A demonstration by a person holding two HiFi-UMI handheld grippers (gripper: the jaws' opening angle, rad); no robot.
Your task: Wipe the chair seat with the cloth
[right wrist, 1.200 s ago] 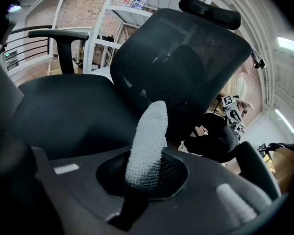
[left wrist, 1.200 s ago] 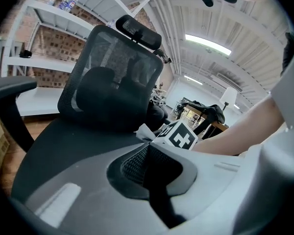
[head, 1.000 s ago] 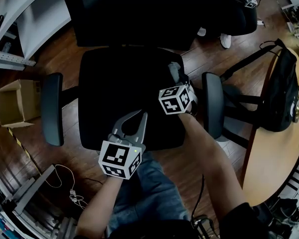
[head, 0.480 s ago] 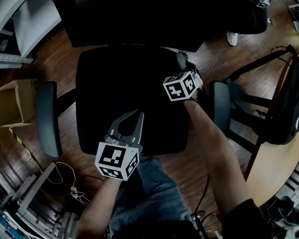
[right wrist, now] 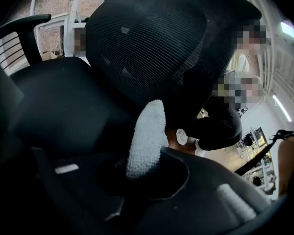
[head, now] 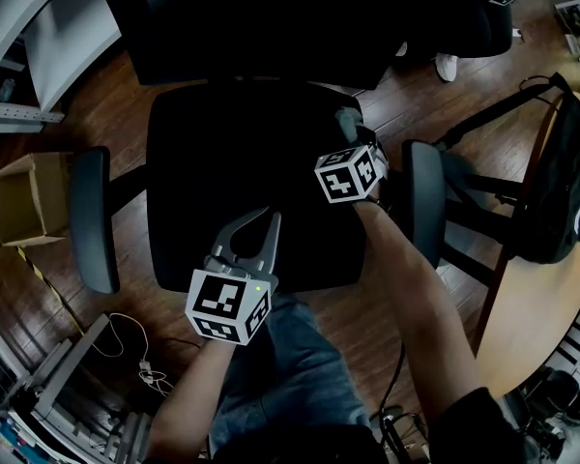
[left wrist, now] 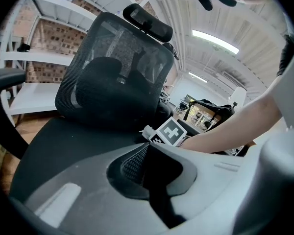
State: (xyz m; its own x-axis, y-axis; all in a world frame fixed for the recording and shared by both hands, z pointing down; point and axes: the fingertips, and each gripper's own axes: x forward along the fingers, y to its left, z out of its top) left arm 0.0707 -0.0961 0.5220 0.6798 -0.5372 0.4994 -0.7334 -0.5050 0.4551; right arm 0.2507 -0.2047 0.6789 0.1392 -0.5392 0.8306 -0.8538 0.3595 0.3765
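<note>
While the right gripper (right wrist: 146,166) is clamping the white cloth (right wrist: 148,131) between its jaws, the cloth is projecting forward past the jaw tips, with the chair seat (head: 222,162) lying below and left of them. The left gripper (head: 259,228) is holding its jaws together, empty, with the seat's front part beneath them.

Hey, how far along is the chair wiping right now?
Done: the cloth is picked up, clamped in the right gripper. In hand: it is over the right rear edge of the chair seat. Left: the dark seat shows no wiped patch, so coverage cannot be judged; the left gripper is shut, empty.
</note>
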